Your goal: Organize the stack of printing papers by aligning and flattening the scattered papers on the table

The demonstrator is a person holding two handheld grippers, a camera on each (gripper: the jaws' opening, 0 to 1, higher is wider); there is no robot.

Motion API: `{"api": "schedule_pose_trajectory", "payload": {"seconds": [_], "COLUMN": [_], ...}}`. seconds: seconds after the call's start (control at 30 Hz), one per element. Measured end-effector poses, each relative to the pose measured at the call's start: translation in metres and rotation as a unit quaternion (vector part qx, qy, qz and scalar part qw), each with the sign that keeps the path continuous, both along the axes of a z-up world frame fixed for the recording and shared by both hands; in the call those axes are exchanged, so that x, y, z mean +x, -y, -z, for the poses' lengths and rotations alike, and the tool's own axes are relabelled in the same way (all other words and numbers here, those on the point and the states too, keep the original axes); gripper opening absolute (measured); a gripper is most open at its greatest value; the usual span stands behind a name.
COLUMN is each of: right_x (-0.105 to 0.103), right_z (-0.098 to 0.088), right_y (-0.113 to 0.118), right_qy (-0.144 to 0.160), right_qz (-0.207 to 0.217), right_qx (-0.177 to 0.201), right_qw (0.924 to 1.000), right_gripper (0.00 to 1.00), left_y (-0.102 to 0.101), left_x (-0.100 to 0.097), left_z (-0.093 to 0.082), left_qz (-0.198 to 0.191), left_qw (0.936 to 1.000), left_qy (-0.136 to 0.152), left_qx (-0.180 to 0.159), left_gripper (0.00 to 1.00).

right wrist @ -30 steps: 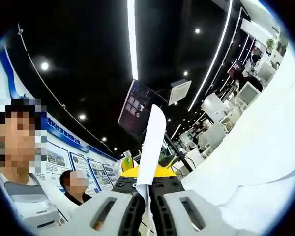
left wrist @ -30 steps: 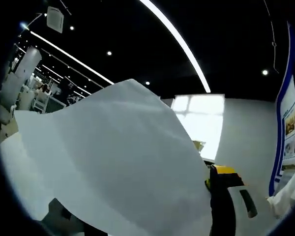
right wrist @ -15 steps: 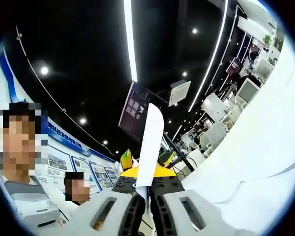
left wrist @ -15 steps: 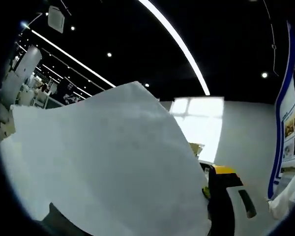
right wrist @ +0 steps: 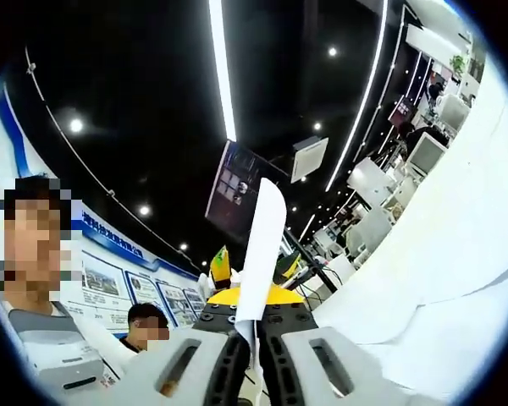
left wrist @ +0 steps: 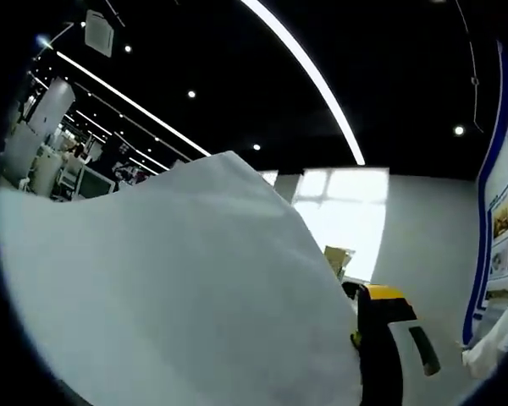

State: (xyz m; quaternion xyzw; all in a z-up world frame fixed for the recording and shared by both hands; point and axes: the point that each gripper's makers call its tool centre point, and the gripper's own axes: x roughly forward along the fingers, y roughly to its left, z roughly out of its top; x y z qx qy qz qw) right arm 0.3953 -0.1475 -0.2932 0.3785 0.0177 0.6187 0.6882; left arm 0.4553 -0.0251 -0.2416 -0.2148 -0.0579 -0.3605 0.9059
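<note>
- Right gripper (right wrist: 252, 337) is clenched on the paper (right wrist: 258, 249), seen edge-on.
- Left gripper view: paper (left wrist: 169, 288) broadside, hiding that gripper's jaws; its grip can't be told.
- Right gripper (left wrist: 389, 338) at right.

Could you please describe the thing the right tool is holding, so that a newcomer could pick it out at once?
In the right gripper view, look below the long white ceiling light strip to the two grey jaws at the bottom. The right tool is shut on a thin white sheet of printing paper, seen edge-on as a narrow upright blade, unlike the broad white paper surface beside it.
</note>
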Motion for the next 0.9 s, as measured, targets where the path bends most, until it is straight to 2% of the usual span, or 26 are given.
{"api": "schedule_pose_trajectory", "payload": {"seconds": [0.2,0.53,0.9], "right_x": [-0.004,0.002,0.008], "right_z": [0.004,0.016,0.011], "right_y": [0.000,0.001,0.006], "right_qy": [0.006,0.001,0.003], "right_qz": [-0.001,0.001,0.007], "right_qx": [0.005,0.010,0.046], "right_qw": [1.0000,0.9999,0.9989], "right_gripper": [0.00,0.00,0.00], "left_y": [0.003,0.000,-0.003], "left_x": [-0.003,0.002,0.019], "left_z": [0.001,0.003,0.004], "left_qz": [-0.003,-0.011,-0.030], "left_qw": [1.0000,0.9999,0.9993], "left_qy": [0.000,0.000,-0.001], "left_qx": [-0.001,-0.003,-0.020], "left_gripper": [0.83,0.83,0.82]}}
